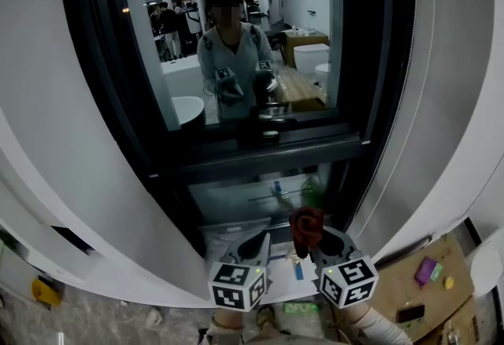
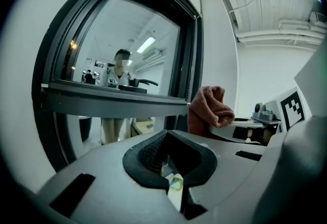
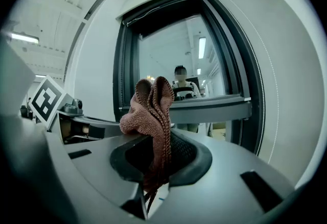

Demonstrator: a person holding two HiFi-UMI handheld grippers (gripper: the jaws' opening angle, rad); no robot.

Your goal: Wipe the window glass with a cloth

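The window glass (image 1: 252, 44) sits in a dark frame ahead and mirrors a person holding both grippers. It also shows in the left gripper view as window glass (image 2: 117, 59) and in the right gripper view as window glass (image 3: 189, 64). My right gripper (image 1: 315, 239) is low in the head view, below the glass, shut on a red-brown cloth (image 1: 306, 225). The cloth (image 3: 153, 110) stands bunched upright out of the right gripper (image 3: 153, 166). Close beside it on the left, my left gripper (image 1: 253, 245) has its jaws together and holds nothing; the left gripper (image 2: 171, 169) sees the cloth (image 2: 209, 110) to its right.
A dark handle (image 1: 272, 111) sits on the frame's lower bar (image 1: 260, 154), with a smaller lower pane (image 1: 252, 198) beneath. White wall panels flank the window. On the floor lie cardboard (image 1: 417, 280) with small items at the right and a yellow object (image 1: 43, 292) at the left.
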